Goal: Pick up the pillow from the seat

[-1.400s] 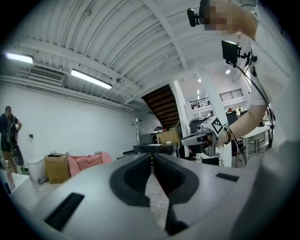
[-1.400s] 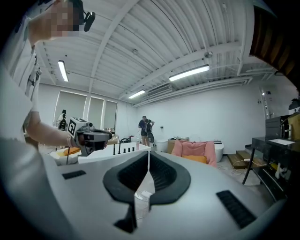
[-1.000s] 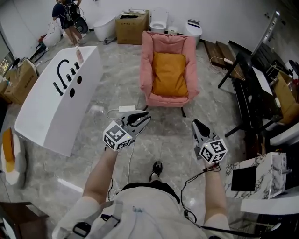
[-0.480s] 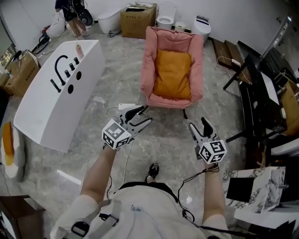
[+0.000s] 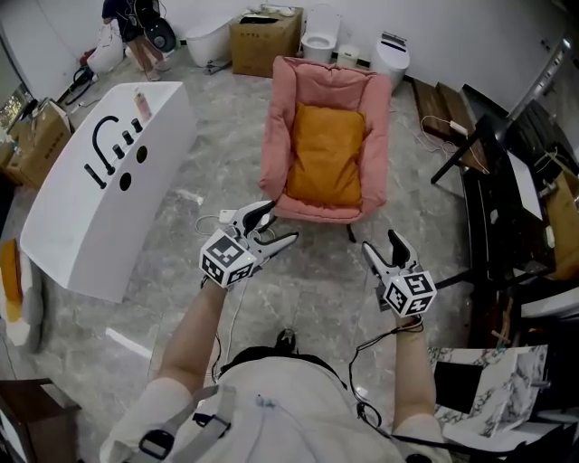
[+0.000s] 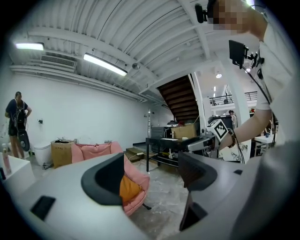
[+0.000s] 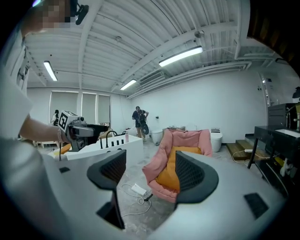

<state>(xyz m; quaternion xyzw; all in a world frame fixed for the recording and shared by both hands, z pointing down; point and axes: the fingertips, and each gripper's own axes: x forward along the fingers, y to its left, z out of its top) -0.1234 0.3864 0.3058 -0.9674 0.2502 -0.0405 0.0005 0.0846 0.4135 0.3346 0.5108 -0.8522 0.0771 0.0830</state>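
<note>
My left claw (image 5: 279, 224) and right claw (image 5: 380, 242) hang over the floor near the pink armchair (image 5: 280, 118), not touching it. Both have just been opening and gape empty. The orange pillow (image 5: 326, 154) lies in the armchair, seemingly propped against its back.

A big white bathtub (image 5: 81, 226) with black taps (image 5: 113, 149) sits on the grey stone floor (image 5: 317, 289) at the left. A brown cardboard box (image 5: 265, 43) and a white toilet (image 5: 318, 41) stand by the back wall, and a person (image 5: 136, 27) in a dark top stands far back in the corner. A small white plug box (image 5: 226, 217) with a thin cord lies on the floor, a black table (image 5: 484, 194) stands at the right, and long lights (image 6: 105, 64) glow on the ceiling.
</note>
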